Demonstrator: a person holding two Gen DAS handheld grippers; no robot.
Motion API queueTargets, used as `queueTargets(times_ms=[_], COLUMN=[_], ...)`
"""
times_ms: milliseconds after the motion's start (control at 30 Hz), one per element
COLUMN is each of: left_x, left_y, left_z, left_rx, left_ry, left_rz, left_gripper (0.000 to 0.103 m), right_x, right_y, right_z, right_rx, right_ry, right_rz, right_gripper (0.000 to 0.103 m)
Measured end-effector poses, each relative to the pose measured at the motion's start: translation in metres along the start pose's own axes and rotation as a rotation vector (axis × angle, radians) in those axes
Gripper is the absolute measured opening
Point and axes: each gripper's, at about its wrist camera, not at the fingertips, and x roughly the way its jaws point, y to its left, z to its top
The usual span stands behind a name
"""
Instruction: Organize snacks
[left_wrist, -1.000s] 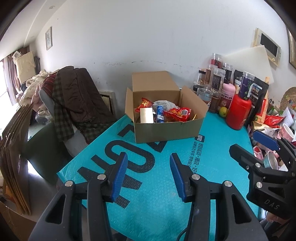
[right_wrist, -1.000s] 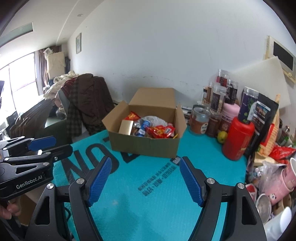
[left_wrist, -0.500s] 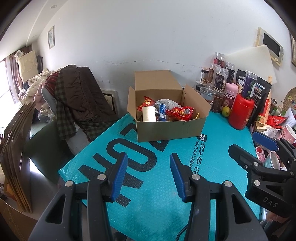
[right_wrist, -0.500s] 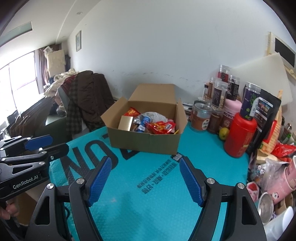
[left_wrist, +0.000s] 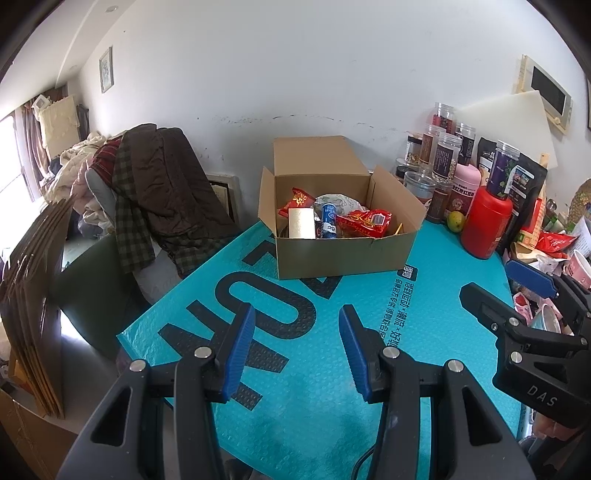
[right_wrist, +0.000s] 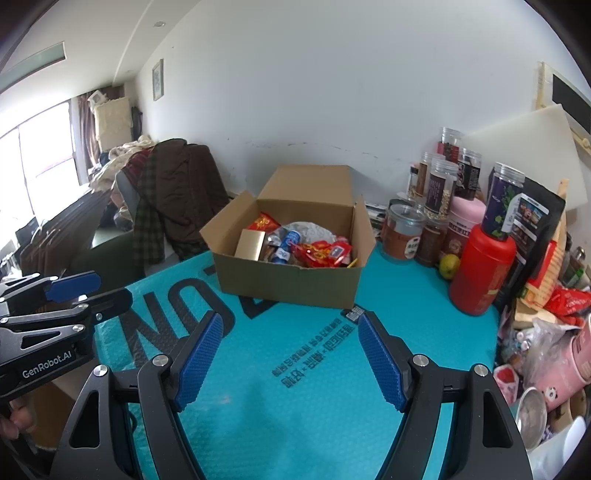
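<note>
- Here, a teal mat (left_wrist: 436, 317) with big dark letters covers the table.
- An open cardboard box (left_wrist: 343, 254) sits on the far part of the mat, flaps up, near the white wall.
- Inside the box lie the snacks: a red packet (left_wrist: 364, 223) toward the right, a gold box (left_wrist: 302, 223) upright at the left front, a blue can (left_wrist: 328, 220) between them, and a small red packet (left_wrist: 297, 201) behind.
- A red bottle (left_wrist: 485, 221) stands right of the box, among jars and bags.
- The left gripper (left_wrist: 297, 349) hangs above the near mat, jaws apart, nothing between them.
- The right gripper (right_wrist: 290, 360) likewise hangs over the mat, jaws spread wide and empty.
- A green fruit (right_wrist: 449, 266) rests beside the red bottle.
</note>
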Motion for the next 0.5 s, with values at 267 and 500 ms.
queueTargets(times_ms=[267,500], left_x=[0.0027,0.0046], left_y=[-0.0002,-0.0008], left_z=[0.0019,0.0018], left_rx=[0.001,0.003], left_ry=[0.010,0.029], left_rz=[-0.002,0.005], left_gripper=[0.047,0.047], right_x=[0.0030,0.0035], right_y=[-0.0019,-0.0019], right_z=[0.0007,0.0004], right_rx=[0.000,-0.015], right_ry=[0.003,0.014], right_rz=[0.009,0.001], right_gripper=[0.077,0.077])
